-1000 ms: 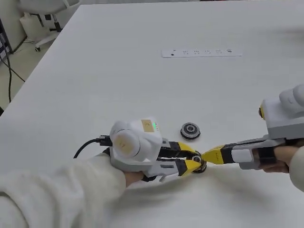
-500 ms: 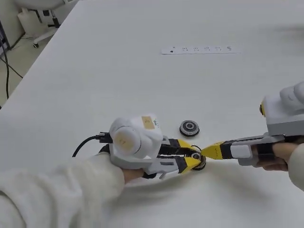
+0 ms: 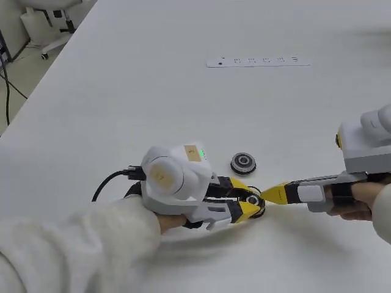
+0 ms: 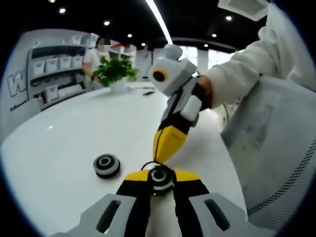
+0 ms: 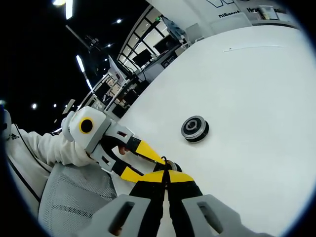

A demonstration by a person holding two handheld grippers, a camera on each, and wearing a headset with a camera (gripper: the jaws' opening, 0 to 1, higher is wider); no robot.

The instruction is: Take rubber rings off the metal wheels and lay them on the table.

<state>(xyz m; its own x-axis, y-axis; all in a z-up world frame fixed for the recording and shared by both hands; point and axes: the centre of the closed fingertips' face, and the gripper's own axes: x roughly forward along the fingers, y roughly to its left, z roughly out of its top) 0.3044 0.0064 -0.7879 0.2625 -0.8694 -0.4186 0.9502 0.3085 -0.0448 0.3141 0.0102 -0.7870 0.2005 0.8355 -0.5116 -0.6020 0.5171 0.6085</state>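
**Left gripper**: we see its yellow jaws drawn narrow and clamped on the held wheel, one jaw on each flank, keeping it low over the table.

**Right gripper**: we see its jaws pressed together to a point, with a thin dark strand between them. In the left gripper view a fine black loop rises from the wheel's rim to that tip. We take this loop to be the rubber ring, pinched at its edge.

**Axes:** the two grippers meet nose to nose. Their long axes lie nearly on one line across the table, the left gripper pointing toward the person's right and the right gripper toward the person's left.

**Governing relation:** the ring lies directly ahead of the right gripper's tip, touching it, and the wheel sits just beyond. The right gripper is therefore the nearer to the rubber, while the left grips the wheel itself. We judge that the pull should run back along the right gripper's own axis, away from the left gripper, which serves as the anchor.

**Second wheel**: it lies flat on the table just beyond the meeting point, apart from both grippers. As far as we can tell, its dark ring is in place.

**Power strip**: it lies well apart, toward the far side.
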